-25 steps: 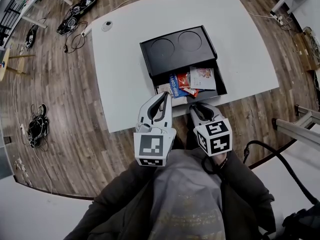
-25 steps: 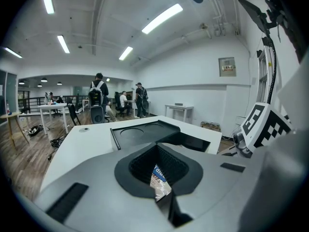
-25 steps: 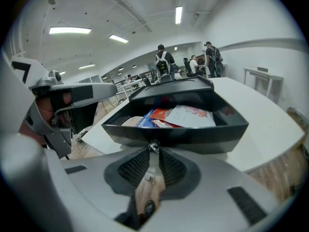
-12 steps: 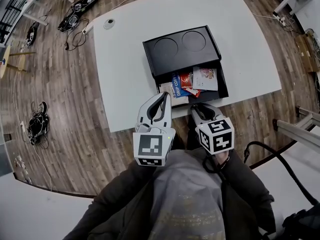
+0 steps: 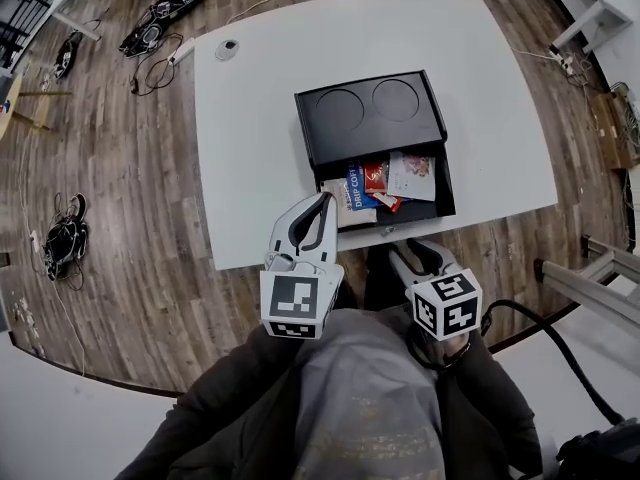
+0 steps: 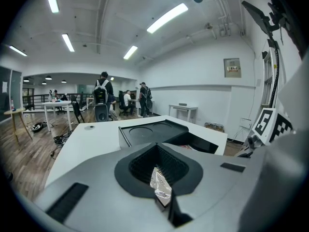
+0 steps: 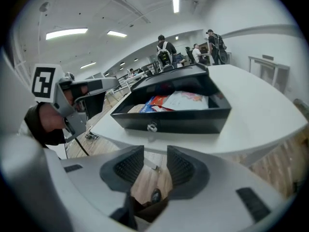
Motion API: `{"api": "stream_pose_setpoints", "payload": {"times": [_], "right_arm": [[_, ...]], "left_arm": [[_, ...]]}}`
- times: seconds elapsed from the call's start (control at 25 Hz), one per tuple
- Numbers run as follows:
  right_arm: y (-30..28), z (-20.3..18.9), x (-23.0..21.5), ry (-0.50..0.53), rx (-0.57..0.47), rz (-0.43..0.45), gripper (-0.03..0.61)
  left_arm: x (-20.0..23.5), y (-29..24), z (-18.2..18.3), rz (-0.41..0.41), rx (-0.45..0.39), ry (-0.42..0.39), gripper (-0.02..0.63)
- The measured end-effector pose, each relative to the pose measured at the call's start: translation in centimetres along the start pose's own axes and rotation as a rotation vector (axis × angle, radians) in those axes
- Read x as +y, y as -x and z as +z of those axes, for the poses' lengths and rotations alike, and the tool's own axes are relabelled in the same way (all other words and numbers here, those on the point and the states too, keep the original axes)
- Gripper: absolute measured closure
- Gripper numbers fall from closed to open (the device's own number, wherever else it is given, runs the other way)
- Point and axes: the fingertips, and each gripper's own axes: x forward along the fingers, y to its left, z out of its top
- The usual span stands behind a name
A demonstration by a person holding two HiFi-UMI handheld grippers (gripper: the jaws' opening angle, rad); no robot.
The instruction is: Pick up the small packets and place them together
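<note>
While the right gripper (image 7: 155, 161), empty, has just been opening, the left gripper (image 5: 324, 206) pinches a packet (image 6: 161, 187) edgewise.

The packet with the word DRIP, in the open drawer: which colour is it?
Blue, with white lettering. The packet shows best in the head view.

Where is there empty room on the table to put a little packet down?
The white table is bare left of the black box, up to the small round thing, and right of the box too. The open drawer is crowded with packets.
</note>
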Motion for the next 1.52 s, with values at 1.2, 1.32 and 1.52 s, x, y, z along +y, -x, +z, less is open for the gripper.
{"api": "stream_pose_setpoints", "payload": {"times": [1.2, 1.32, 1.52], "right_arm": [[-0.8, 11.2, -2.0, 0.761, 0.031, -0.129, 0.442], [-1.4, 10.9, -1.9, 0.778, 0.058, -0.107, 0.442], [-3.0, 9.9, -2.0, 0.821, 0.128, -0.083, 0.442]], "left_arm": [[0.7, -3.1, 1.4, 0.101, 0.001, 0.074, 0.611], [0.8, -3.5, 1.4, 0.106, 0.007, 0.079, 0.611], [1.5, -3.8, 1.0, 0.113, 0.018, 0.09, 0.611]]}}
